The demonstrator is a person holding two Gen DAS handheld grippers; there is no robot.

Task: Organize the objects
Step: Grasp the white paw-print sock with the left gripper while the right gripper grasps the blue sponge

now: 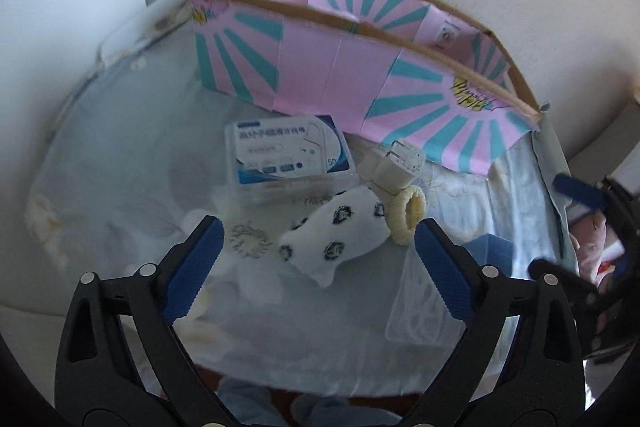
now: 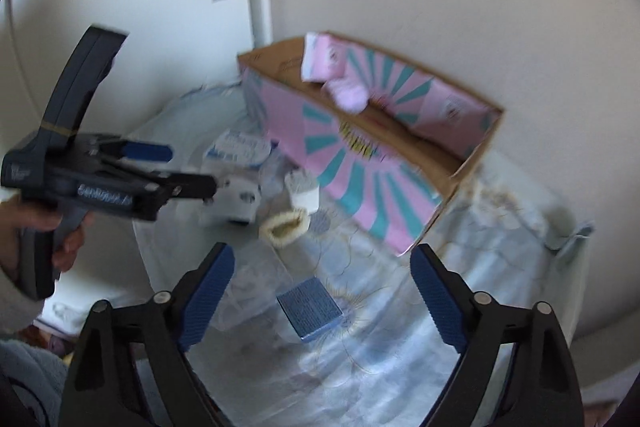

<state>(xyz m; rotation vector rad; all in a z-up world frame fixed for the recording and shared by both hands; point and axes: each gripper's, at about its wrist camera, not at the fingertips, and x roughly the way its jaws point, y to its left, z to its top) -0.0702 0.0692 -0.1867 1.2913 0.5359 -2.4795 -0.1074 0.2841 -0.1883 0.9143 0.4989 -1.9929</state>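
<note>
On a pale floral bedsheet (image 1: pixel 120 167) lie a white sock with black prints (image 1: pixel 336 235), a yellow scrunchie (image 1: pixel 408 215), a white charger plug (image 1: pixel 400 167), a clear floss-pick box (image 1: pixel 288 155), a clear plastic pouch (image 1: pixel 416 303) and a small blue textured block (image 2: pixel 310 309). My left gripper (image 1: pixel 320 227) is open, and the sock lies between its jaws, untouched. My right gripper (image 2: pixel 322 251) is open just above the blue block, holding nothing. The right wrist view also shows the left gripper (image 2: pixel 188 167) in a hand, covering part of the sock.
An open cardboard box with pink and teal rays (image 1: pixel 340 67) stands at the back against the wall, and a pink sock (image 2: pixel 348 93) lies inside it. The bed's edge drops off at the right (image 1: pixel 560 187). Bare sheet lies to the left of the items.
</note>
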